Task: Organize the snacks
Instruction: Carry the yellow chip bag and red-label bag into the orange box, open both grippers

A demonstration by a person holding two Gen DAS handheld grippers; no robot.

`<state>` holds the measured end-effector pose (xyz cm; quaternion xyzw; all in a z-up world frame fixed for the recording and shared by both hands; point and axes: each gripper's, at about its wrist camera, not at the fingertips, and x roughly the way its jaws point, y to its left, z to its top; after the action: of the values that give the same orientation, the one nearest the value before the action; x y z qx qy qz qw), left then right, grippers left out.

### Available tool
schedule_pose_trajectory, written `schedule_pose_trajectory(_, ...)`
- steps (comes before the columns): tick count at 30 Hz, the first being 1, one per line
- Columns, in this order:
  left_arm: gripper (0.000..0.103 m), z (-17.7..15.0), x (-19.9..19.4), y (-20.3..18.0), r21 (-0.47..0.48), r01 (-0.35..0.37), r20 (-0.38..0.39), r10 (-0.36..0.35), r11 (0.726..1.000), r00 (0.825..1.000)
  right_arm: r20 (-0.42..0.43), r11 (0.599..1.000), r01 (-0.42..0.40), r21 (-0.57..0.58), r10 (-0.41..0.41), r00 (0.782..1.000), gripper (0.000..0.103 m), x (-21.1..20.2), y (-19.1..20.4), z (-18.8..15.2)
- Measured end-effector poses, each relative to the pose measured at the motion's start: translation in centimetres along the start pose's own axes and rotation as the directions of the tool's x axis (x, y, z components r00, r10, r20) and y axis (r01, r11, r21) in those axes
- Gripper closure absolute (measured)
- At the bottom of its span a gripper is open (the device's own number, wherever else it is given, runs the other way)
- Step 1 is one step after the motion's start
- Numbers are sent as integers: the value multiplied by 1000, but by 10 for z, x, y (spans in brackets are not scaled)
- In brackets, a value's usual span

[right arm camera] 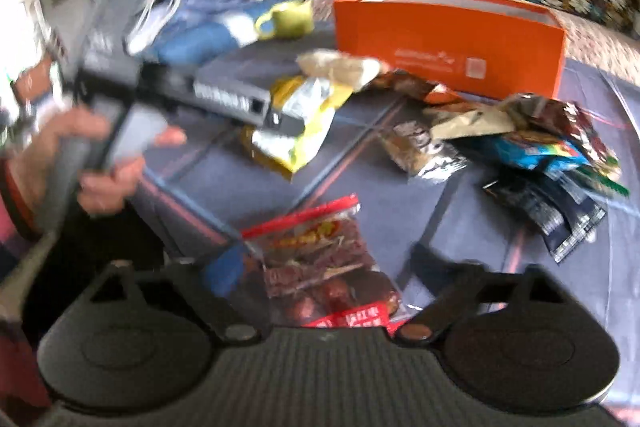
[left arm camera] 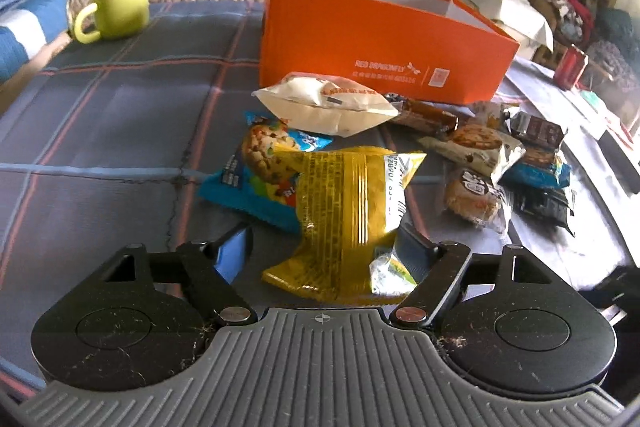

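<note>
Left wrist view: left gripper (left arm camera: pixel 320 247) fingers pinching yellow snack packet (left arm camera: pixel 348 211), lifted above bench (left arm camera: pixel 100 147), before orange box (left arm camera: pixel 380 39). Right gripper (right arm camera: pixel 320 275) fingers clamped on red-topped snack bag (right arm camera: pixel 320 259).

My fingers (left arm camera: pixel 412 247) pinch a yellow snack packet (left arm camera: pixel 348 215); beyond it sit a blue cookie pack (left arm camera: pixel 240 183), then the orange box (left arm camera: pixel 376 43).

Crinkled yellow snack packet (left arm camera: pixel 348 211) raised before open orange box (left arm camera: pixel 372 39); cream pouch (left arm camera: pixel 324 103), blue cookie packet (left arm camera: pixel 256 171) lying just before the box.
</note>
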<state>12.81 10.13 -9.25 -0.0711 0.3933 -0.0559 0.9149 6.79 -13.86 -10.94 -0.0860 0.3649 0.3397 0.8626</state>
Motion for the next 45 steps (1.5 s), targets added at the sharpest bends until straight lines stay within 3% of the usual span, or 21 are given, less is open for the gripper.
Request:
schedule_pose_trajectory(3,45,2,-1,3,-9,-10,3,10,1000,1000,30,998,62,2,-62,998,45,9,-18,6)
schedule_pose_trajectory(7,45,0,-2,-1,-7,-9,1,9,1000,1000,68,978,67,195,-82,994,39,13,-51,13)
schedule_pose_trajectory(10,38,0,-4,-6,25,-12,15,12,1000,1000,83,972,56,226,-76,994,29,8,-50,8)
schedule_pose_trajectory(15,34,4,6,-17,73,-11,17,10,997,1000,84,970,87,227,-109,990,29,7,-42,4)
schedule_pose_trajectory(16,36,4,10,-19,83,-12,17,11,997,1000,84,975,100,197,-119,989,29,9,-38,3)
schedule_pose_trajectory(17,40,4,15,-21,94,-19,11,18,995,1000,80,979,127,159,-141,987,35,10,-33,3)
schedule_pose_trajectory(18,68,5,22,-22,100,-30,-15,31,995,999,74,981,144,131,-155,985,37,10,-32,3)
schedule_pose_trajectory(19,87,4,25,-21,102,-37,-18,39,994,999,68,982,146,121,-155,986,41,9,-32,3)
schedule_pose_trajectory(23,92,6,10,-8,62,47,-29,-45,997,999,68,979,49,197,-63,996,43,-8,-40,6)
schedule_pose_trajectory(26,92,14,-9,-1,63,38,3,-38,997,999,130,965,-57,258,24,991,43,-30,-45,22)
schedule_pose_trajectory(30,92,48,-27,9,16,88,70,-89,996,994,227,975,-71,211,22,974,43,-43,-57,69)
schedule_pose_trajectory(35,91,114,-25,2,46,54,181,-62,997,982,298,988,47,148,-90,950,43,-20,-97,139)
schedule_pose_trajectory(40,91,179,8,-10,70,54,220,-68,996,973,310,982,138,133,-173,935,43,22,-147,190)
schedule_pose_trajectory(45,91,220,61,-22,96,60,203,-78,994,976,290,972,166,164,-208,934,43,61,-195,212)
